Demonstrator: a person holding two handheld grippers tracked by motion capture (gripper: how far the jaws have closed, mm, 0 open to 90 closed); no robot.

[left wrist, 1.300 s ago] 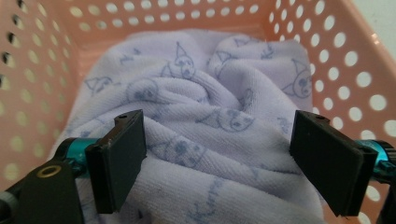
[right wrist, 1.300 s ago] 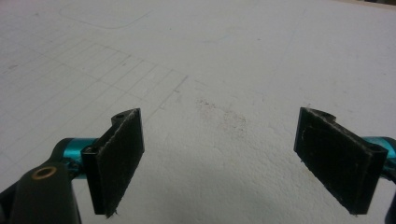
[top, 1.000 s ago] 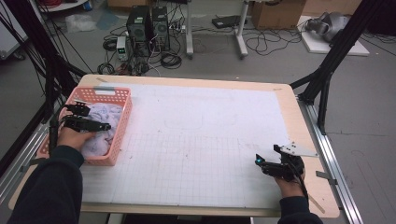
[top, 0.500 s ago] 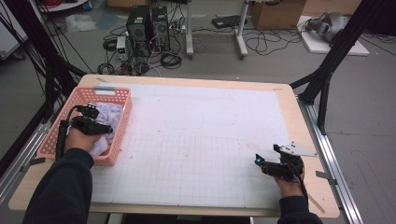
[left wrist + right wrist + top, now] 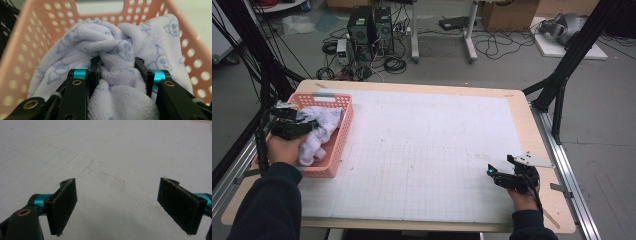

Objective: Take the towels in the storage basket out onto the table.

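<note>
Item: left gripper [image 5: 117, 72], held at the left edge of the desk [image 5: 427, 150] over a pink perforated basket [image 5: 339, 137]. Its jaws have just been closing and now pinch a bunched fold of towel between them, the pile bulging out past both pads in the left gripper view. Item: towel [image 5: 120, 50], pale lilac terry with a faint printed figure pattern, crumpled; most of it lies inside the basket, its gathered middle drawn up into the jaws, one end hanging toward the near wall of the basket in the high view. Item: basket, rectangular, with round-holed walls and a handle slot in the far end wall; it stands on the left border of the desk, partly on the bare wooden margin beside the white gridded mat [image 5: 412, 170]. Item: right gripper [image 5: 499, 175], at the near right corner of the desk, well apart from the basket; its jaws stand wide apart with nothing between them, the black pads [image 5: 63, 205] hovering just above the mat. Item: mat, white, ruled in a fine grid on its near half, with a faint rounded outline drawn toward the far side and a small brownish smudge [image 5: 115, 181] ahead of the right gripper. Beyond the desk: computer towers [image 5: 369, 30] and loose cables on the floor.
</note>
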